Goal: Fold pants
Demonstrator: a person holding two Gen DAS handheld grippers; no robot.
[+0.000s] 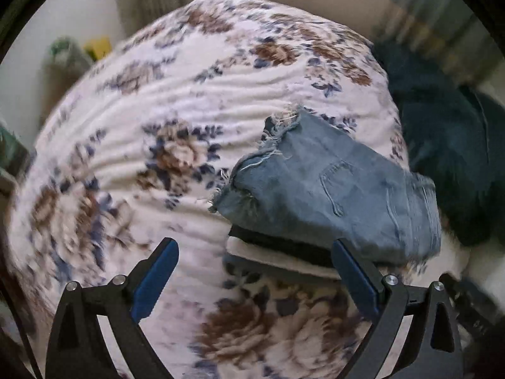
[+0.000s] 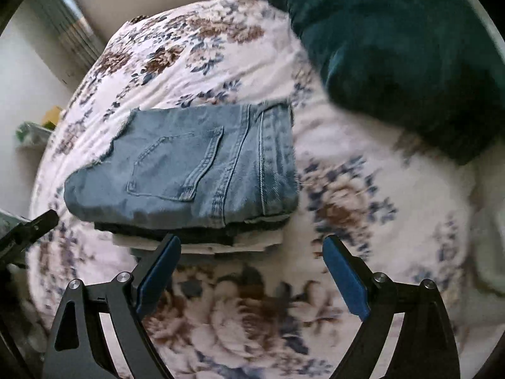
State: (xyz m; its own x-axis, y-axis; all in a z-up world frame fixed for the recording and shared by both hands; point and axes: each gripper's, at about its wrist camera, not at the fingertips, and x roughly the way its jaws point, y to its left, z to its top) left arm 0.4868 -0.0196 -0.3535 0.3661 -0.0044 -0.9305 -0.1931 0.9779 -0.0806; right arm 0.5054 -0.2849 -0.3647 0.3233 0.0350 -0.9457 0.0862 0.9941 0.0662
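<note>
Folded light-blue jeans with a back pocket up and frayed hems lie on top of a small stack of folded dark and white clothes on the floral bedspread. The jeans also show in the left wrist view. My left gripper is open and empty, just in front of the stack's left end. My right gripper is open and empty, just in front of the stack's right end. The left gripper's tip shows at the left edge of the right wrist view.
A heap of dark teal fabric lies on the bed to the right of the stack, also seen in the left wrist view. Curtains and a wall stand behind the bed. Small green and yellow items sit off the bed's left side.
</note>
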